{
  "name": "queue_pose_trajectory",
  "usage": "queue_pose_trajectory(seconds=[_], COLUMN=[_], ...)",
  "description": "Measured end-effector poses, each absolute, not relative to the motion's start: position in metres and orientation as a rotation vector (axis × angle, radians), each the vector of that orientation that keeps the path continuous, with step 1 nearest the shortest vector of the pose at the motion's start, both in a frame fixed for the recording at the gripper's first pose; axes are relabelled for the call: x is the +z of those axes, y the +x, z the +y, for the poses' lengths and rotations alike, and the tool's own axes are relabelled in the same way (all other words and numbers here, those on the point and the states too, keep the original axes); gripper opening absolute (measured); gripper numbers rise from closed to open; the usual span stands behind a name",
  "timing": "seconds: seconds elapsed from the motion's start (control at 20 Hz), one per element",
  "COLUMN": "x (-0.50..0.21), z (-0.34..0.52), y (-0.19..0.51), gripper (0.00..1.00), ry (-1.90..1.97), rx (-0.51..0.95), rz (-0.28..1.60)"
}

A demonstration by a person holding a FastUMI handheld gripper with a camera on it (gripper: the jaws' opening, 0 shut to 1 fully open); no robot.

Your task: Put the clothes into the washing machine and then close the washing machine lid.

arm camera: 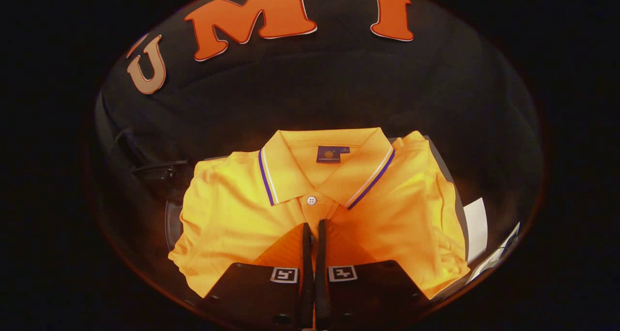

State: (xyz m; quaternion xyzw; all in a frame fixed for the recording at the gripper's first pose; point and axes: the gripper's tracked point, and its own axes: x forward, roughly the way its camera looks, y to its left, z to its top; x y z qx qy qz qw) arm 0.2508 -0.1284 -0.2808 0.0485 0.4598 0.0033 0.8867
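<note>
Tongs sit nearly closed over the front of the shirt, their two black fingers side by side with only a thin gap between them, tips just below the collar button. A sliver of orange cloth shows in that gap, so they look pinched on a fold of the shirt's placket, though how firmly both fingers press cannot be told from here.

Relative to the shirt: it is a folded yellow-orange polo, lying flat with its collar away from the tongs, and it rests on a dark surface whose curved, glossy edge shows at its left side. That may be the washing machine lid or rim, but I cannot say for sure. White sheets of paper lie just to the right of the shirt.

As I judge it, the task is at its start: the shirt is being gripped, not yet lifted or placed inside, and closing the lid remains.

A small dark blue label sits inside the collar, with a gold emblem; its writing is too small to read.
</note>
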Motion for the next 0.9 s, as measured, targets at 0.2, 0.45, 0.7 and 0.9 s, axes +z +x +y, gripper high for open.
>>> queue_pose_trajectory(seconds=[0.2,0.45,0.7,0.9], x=[-0.27,-0.233,-0.189,-0.159], z=[-0.127,-0.122,-0.112,-0.063], y=[0.251,0.25,0.249,0.233], gripper=[0.09,0.09,0.09,0.09], ry=[0.121,0.178,0.24,0.253], rx=[0.034,0.079,0.125,0.173], rz=[0.871,0.769,0.657,0.598])
